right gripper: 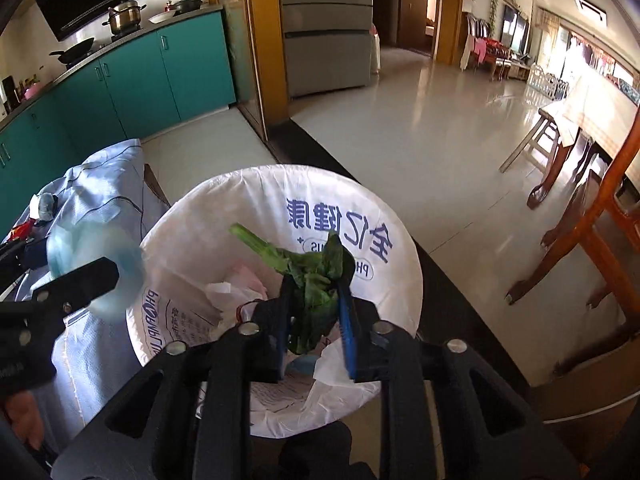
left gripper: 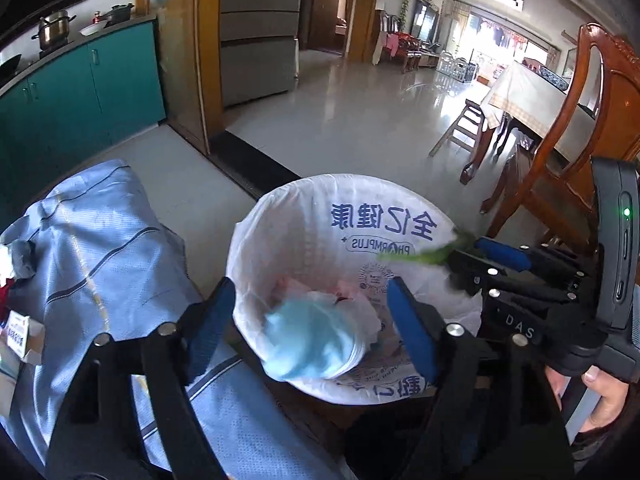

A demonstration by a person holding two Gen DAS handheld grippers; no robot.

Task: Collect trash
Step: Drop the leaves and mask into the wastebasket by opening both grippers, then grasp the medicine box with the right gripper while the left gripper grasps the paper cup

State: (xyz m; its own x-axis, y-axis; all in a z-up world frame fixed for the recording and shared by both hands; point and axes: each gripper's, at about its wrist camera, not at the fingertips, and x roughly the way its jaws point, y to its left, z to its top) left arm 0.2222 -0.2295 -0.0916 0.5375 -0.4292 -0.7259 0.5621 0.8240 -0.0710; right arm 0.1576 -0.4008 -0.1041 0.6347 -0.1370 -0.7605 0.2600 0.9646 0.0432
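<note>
The right gripper [right gripper: 314, 312] is pinching limp green vegetable scraps [right gripper: 310, 280] directly above the lined trash bin [right gripper: 400, 280], stalk pointing away. The left gripper [left gripper: 308, 328] is hanging with fingers spread wide, a blurred pale-blue plastic wad [left gripper: 316, 340] between them (seemingly dropping into the bin).

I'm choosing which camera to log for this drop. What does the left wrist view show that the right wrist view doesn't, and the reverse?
Only the left wrist view shows the open left tool above the blurred light blue item and the lined bin.

Only the right wrist view shows the right tool shut on green leafy scraps, head-on.

Both show the bin, blue cloth and teal cabinets.
</note>
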